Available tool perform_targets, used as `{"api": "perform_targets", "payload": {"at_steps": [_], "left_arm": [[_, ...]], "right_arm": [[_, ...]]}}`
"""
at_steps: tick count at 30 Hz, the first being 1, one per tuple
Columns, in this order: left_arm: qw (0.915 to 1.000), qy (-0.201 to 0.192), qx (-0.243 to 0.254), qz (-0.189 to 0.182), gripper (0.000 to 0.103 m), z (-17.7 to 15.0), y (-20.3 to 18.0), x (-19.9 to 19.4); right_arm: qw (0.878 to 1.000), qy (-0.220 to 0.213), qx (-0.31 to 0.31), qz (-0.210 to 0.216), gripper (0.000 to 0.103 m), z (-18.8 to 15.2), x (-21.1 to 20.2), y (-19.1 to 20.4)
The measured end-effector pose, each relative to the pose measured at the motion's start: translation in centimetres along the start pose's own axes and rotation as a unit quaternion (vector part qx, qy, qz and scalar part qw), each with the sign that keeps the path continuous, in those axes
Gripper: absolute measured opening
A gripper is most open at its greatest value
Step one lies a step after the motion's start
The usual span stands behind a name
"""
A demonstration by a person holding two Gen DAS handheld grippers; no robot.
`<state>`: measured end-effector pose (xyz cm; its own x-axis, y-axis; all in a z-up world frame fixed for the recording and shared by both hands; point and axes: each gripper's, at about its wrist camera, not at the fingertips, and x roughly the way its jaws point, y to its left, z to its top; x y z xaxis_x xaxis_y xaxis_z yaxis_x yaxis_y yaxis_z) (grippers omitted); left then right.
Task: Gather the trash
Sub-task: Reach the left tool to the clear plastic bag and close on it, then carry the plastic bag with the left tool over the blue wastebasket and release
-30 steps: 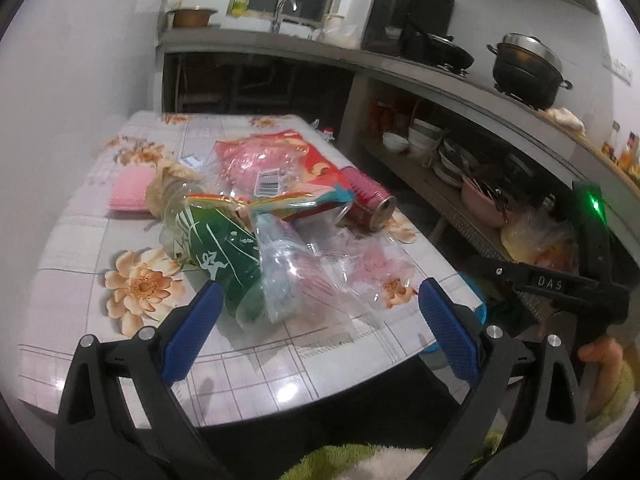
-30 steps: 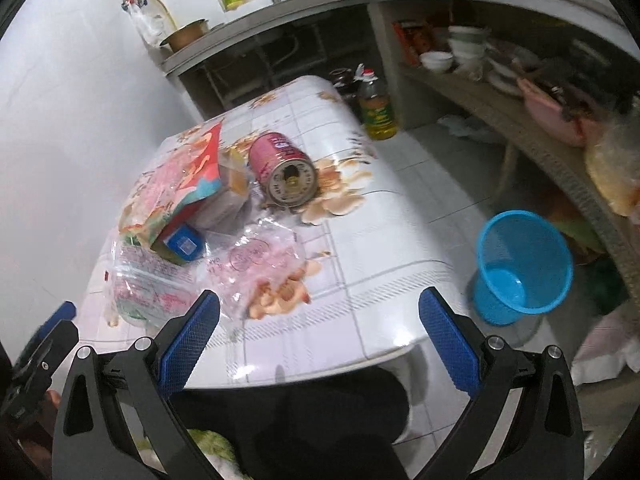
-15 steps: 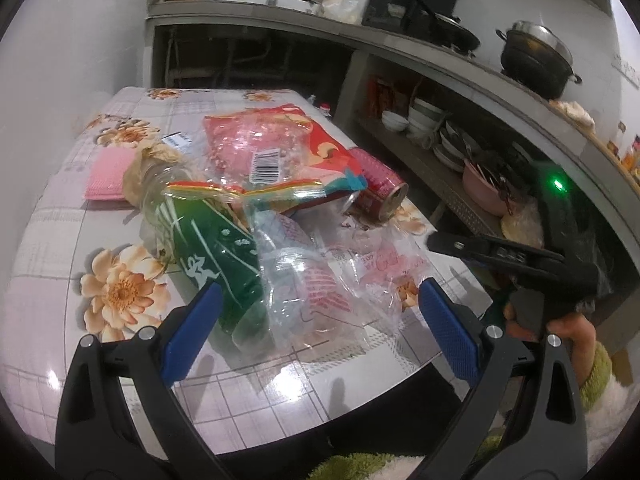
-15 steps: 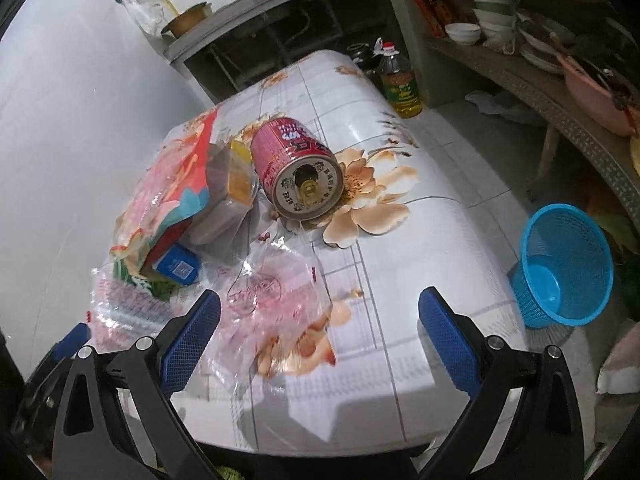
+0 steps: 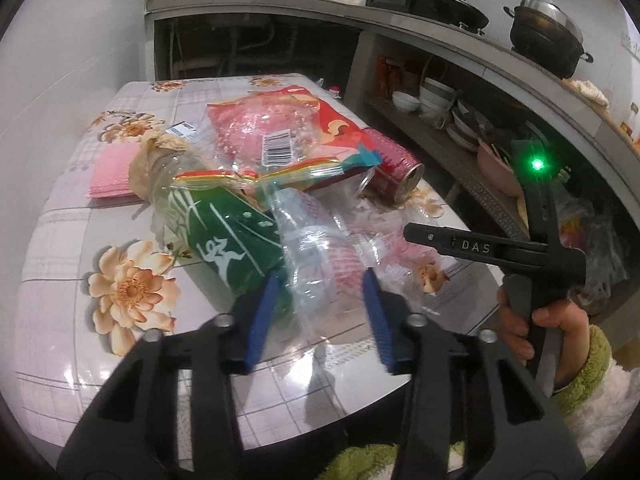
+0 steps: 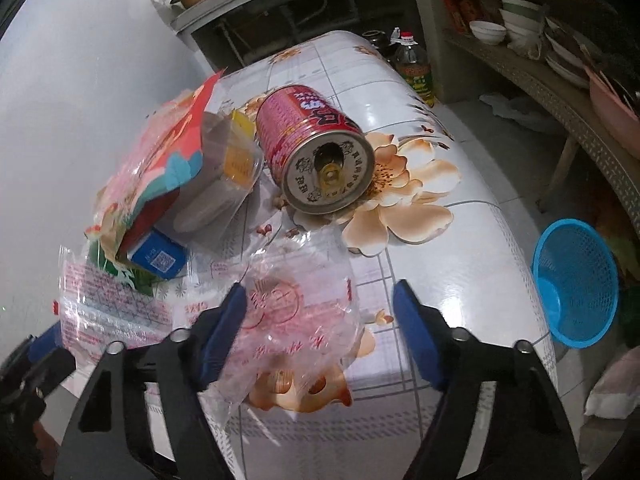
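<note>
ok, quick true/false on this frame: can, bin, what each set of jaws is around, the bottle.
1. The red can lies on its side on the table. True.
2. The blue bin sits on the table. False: it stands on the floor beside it.
3. The left gripper is closing with a clear plastic bag between its jaws. True.
4. The right gripper is closing around the can. False: a clear wrapper lies between its jaws.
5. The green-labelled bottle stands upright. False: it lies flat.
</note>
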<state>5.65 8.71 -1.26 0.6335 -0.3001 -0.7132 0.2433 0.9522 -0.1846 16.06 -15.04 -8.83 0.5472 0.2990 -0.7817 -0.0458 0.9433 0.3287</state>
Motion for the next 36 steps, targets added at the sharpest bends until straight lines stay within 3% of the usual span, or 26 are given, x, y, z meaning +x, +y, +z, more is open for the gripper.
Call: {"api": "perform_targets", "payload": {"at_steps": [2,10,15,28,36], "left_arm": [[1.0,0.0,0.001,0.002,0.026,0.0,0.0,-0.1],[0.9999,-0.017,0.0,0.003,0.023,-0.3,-0.4,-0.7],[0.9996,-0.027,-0.006,-0.001,0.019,-0.5,-0.6,-1.4],[0.9973,-0.071,0.006,-0.018,0.017,0.3,-2.2,-4.4],[0.9905,-0.08,0.065,-0.091,0.017,3.8,-8.1,-3.4]], "right_arm": [[1.0,0.0,-0.004,-0.003,0.058,-0.2,-0.1,0.1],[1.0,0.006,0.004,0.001,0.032,-0.7,-0.6,-0.3],[1.0,0.003,0.009,0.005,0.021,-1.0,-1.2,-1.0],[0.998,-0.056,0.031,0.005,0.016,-2.4,-6.8,-2.6],[0.987,-0.129,0.092,-0.026,0.016,-2.8,-13.2,-8.7]]}}
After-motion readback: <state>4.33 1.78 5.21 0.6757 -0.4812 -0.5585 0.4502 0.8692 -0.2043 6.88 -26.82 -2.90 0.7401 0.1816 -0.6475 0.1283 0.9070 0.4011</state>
